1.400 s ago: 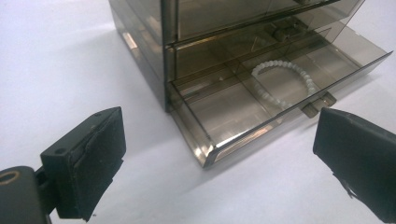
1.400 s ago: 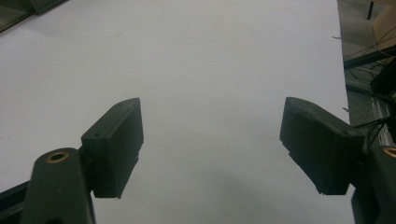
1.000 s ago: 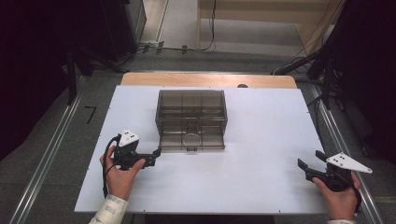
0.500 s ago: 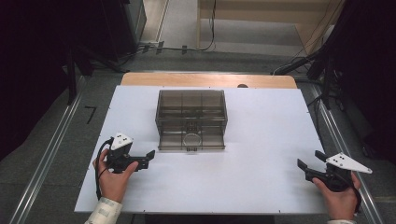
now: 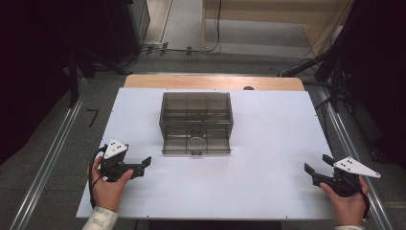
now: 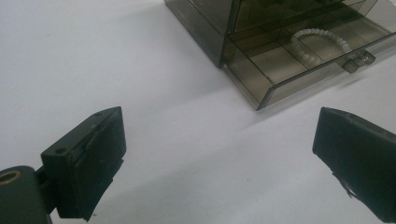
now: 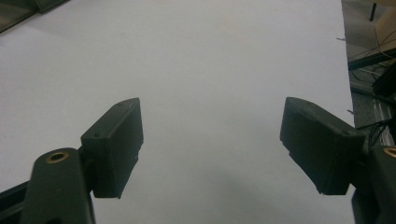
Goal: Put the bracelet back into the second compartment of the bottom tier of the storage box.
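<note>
White table (image 5: 268, 158) fills the high view, with a smoky drawer box (image 5: 196, 115) at its centre, bottom drawer pulled out. At seven o'clock of it sits the left gripper (image 5: 141, 165), jaws apart; the right gripper (image 5: 318, 165) waits at four o'clock, well apart. Left gripper view: jaws wide, open drawer (image 6: 299, 60) at one o'clock (white bead bracelet (image 6: 322, 42) inside). Right gripper view: jaws spread over bare table.

We hold the left gripper (image 5: 145, 163) low at seven o'clock, jaws spread wide and pointing toward three o'clock, our left hand (image 5: 107, 184) wrapped around its grip. Our right hand (image 5: 347, 201) keeps the right gripper (image 5: 318, 164) at four o'clock, jaws parted, aimed toward ten o'clock.
</note>
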`<state>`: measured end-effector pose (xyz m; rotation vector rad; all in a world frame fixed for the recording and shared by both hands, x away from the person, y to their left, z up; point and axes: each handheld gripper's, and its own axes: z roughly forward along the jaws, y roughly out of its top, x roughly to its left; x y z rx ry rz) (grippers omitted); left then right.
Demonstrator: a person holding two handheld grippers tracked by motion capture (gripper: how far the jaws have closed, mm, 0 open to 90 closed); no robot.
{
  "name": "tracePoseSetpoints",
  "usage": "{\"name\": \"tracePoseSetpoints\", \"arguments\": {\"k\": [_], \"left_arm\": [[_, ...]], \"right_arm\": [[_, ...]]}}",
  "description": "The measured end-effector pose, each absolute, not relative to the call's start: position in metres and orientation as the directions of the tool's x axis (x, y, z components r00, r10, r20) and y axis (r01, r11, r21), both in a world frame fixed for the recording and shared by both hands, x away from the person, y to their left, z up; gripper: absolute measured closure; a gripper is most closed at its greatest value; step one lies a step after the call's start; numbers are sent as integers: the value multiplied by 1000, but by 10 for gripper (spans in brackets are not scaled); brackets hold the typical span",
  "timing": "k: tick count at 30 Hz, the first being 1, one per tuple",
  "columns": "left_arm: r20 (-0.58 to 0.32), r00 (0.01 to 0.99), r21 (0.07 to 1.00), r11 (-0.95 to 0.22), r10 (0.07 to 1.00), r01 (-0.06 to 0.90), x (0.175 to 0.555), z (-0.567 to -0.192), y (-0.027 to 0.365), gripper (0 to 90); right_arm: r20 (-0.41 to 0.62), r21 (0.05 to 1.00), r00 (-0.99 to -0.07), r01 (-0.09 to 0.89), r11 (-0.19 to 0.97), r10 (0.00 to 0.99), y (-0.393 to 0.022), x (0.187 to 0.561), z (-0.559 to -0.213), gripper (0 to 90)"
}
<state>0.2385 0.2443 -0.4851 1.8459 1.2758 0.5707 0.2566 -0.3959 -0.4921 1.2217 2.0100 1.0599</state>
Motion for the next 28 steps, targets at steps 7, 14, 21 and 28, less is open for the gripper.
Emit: {"name": "tracePoseSetpoints", "arguments": {"k": [7,14,21,28], "left_arm": [[-69,380,813,-169,922,558,236,-488,250,32],[-72,374,809,-165,925,564,234,-491,255,32],[-70,376,808,-168,924,564,232,-492,256,32],[-70,389,811,-175,919,559,232,-494,257,32]], "right_arm": [[-58,844,-433,460,276,900,-396,257,-492,200],[-58,844,-433,460,276,900,-396,256,-492,200],[-57,845,-435,459,276,899,-396,256,-492,200],[-53,843,-435,463,274,899,-396,256,-492,200]]}}
